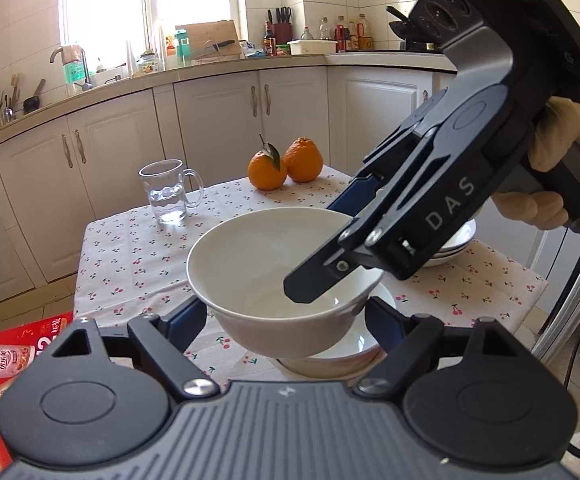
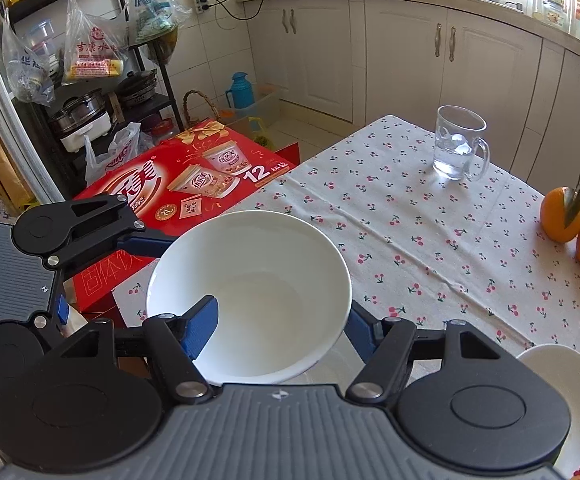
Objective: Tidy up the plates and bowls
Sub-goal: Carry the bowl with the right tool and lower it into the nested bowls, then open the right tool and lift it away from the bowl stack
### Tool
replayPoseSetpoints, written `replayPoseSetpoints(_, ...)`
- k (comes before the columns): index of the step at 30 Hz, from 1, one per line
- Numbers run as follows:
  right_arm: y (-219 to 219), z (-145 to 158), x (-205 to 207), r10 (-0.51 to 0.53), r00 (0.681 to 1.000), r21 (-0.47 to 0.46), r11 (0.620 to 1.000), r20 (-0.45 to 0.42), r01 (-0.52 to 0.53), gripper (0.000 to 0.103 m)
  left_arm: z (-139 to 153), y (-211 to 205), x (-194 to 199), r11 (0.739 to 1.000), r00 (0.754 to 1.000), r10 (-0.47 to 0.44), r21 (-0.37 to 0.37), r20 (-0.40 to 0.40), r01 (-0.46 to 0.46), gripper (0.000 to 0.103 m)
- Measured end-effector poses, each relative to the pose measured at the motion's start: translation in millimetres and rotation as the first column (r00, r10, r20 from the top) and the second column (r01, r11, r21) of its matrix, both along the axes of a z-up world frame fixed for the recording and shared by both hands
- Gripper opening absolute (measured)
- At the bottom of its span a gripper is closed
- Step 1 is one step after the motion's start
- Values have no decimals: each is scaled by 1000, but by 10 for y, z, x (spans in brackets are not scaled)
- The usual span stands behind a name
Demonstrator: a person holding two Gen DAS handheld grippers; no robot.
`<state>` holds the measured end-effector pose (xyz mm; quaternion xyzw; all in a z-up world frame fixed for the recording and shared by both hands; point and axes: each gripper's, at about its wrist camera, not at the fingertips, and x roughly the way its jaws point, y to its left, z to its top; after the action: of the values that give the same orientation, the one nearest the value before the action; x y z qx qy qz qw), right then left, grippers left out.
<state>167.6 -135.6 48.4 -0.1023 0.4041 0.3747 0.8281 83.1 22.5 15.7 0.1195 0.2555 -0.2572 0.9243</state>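
A white bowl hangs tilted just above a second white bowl on the cherry-print table. My right gripper is shut on the raised bowl's rim, one finger inside it and one outside; in the right wrist view the bowl fills the space between its fingers. My left gripper is open, its blue pads on either side of the bowls, apart from them. A stack of white plates lies behind the right gripper and shows in the right wrist view.
A glass mug with water and two oranges stand at the table's far side. A red gift box sits on the floor left of the table. Kitchen cabinets and a cluttered counter lie beyond.
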Motion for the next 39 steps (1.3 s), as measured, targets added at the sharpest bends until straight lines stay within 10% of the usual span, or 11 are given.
replayPoseSetpoints(39,-273,-375,-2,-105,994,-18,994,-20,104,74,-271,-239,195,998,993,-55,9,-100,56,86)
